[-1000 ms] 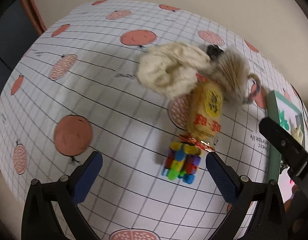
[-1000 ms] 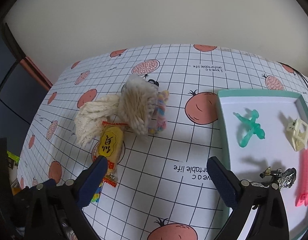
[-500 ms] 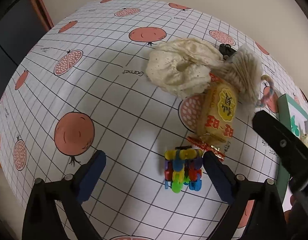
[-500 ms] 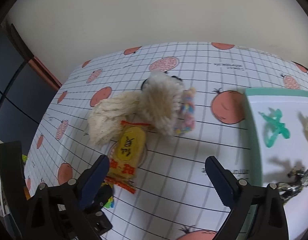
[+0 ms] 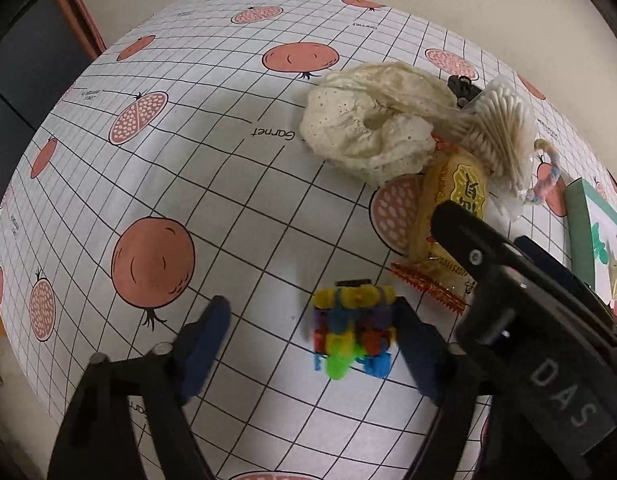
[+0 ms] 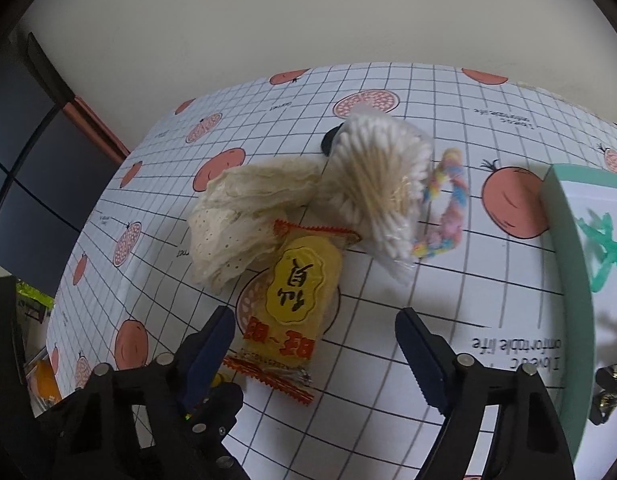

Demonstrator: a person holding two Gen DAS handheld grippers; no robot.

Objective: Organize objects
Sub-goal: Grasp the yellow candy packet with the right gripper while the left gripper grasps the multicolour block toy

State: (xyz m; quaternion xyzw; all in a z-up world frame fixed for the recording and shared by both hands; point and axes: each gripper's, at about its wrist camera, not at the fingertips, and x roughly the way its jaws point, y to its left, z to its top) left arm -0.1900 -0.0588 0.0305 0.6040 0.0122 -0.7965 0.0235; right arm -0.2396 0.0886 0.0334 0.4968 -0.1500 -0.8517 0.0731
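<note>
A small multicoloured block toy [image 5: 354, 332] lies on the pomegranate-print tablecloth [image 5: 228, 184]. My left gripper [image 5: 312, 344] stands open around it, the toy close to the right finger. A yellow snack packet [image 6: 296, 304] lies just beyond, its near end between the fingers of my open right gripper [image 6: 314, 356]. Behind it sit a cream lace scrunchie [image 6: 244, 216], a bag of cotton swabs [image 6: 380, 184] and a pastel braided band [image 6: 444, 208]. The same snack packet [image 5: 456, 200] is partly hidden in the left wrist view.
A green-rimmed white tray [image 6: 564, 240] at the right holds a green hair claw [image 6: 600, 248] and other small items. A black object [image 6: 330, 140] peeks from behind the swabs. The right tool's black housing [image 5: 548, 320] crowds the left gripper's right side. A wall backs the table.
Both grippers have come lower and nearer the pile. The left one now brackets the block toy. The right one has swung left from the tray to the snack packet.
</note>
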